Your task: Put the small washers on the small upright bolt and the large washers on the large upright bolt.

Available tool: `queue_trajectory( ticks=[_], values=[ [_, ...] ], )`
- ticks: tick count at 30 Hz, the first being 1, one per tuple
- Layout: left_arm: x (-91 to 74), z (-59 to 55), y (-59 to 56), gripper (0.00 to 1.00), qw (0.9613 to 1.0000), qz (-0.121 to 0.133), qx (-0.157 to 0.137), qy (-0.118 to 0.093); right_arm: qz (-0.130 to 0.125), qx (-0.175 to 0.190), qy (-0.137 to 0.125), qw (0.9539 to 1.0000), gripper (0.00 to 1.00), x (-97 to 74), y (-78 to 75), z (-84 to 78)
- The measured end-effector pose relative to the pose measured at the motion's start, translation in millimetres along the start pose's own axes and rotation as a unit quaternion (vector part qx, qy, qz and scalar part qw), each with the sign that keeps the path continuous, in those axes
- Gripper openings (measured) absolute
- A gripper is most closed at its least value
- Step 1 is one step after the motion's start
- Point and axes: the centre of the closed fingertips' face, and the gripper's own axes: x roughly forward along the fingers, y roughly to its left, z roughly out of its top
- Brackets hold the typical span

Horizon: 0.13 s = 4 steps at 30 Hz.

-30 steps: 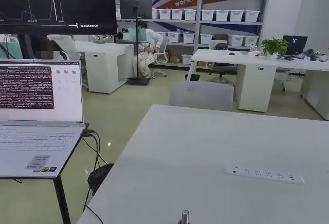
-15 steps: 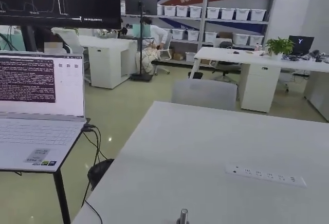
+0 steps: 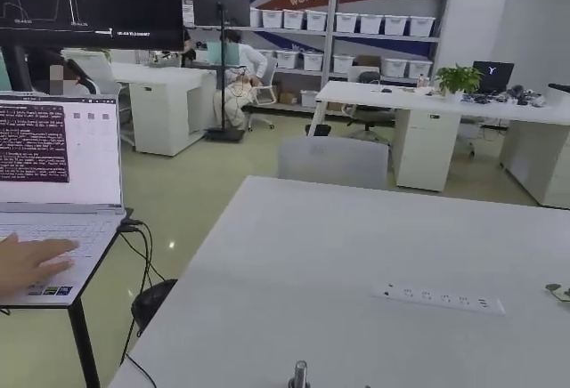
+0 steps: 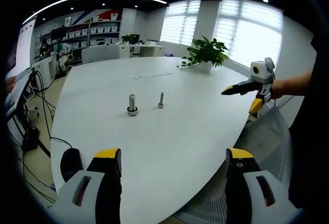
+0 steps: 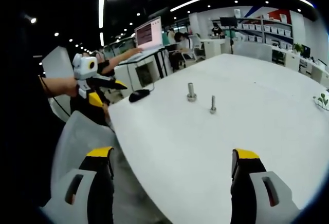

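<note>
— Where are the bolts?
— Both stand upright on the table (image 4: 195,126), well out from the grippers. In the left gripper view the large bolt (image 4: 132,105) is just left of the small bolt (image 4: 161,99), not touching it.
— And the grippers?
— Left gripper (image 4: 174,154): jaws wide, holding nothing. Right gripper (image 5: 172,154): the same.
— Anything else?
— A hand (image 3: 31,259) rests on the laptop (image 3: 53,165).

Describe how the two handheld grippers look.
The left gripper and right gripper match: each has two broad black fingers capped with yellow tips, flanked by light grey housings with a dark slot. Seen side-on, the body is black and yellow too.
</note>
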Motion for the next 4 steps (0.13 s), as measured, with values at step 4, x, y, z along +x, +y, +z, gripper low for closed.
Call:
queue_trajectory(
  ticks=[4],
  values=[
    [-0.2, -3.0, -0.1, 0.82, 1.0000, -0.001, 0.000, 0.005, -0.006, 0.003, -0.002, 1.0000, 0.95, -0.7, -2.2, 0.7]
  ],
)
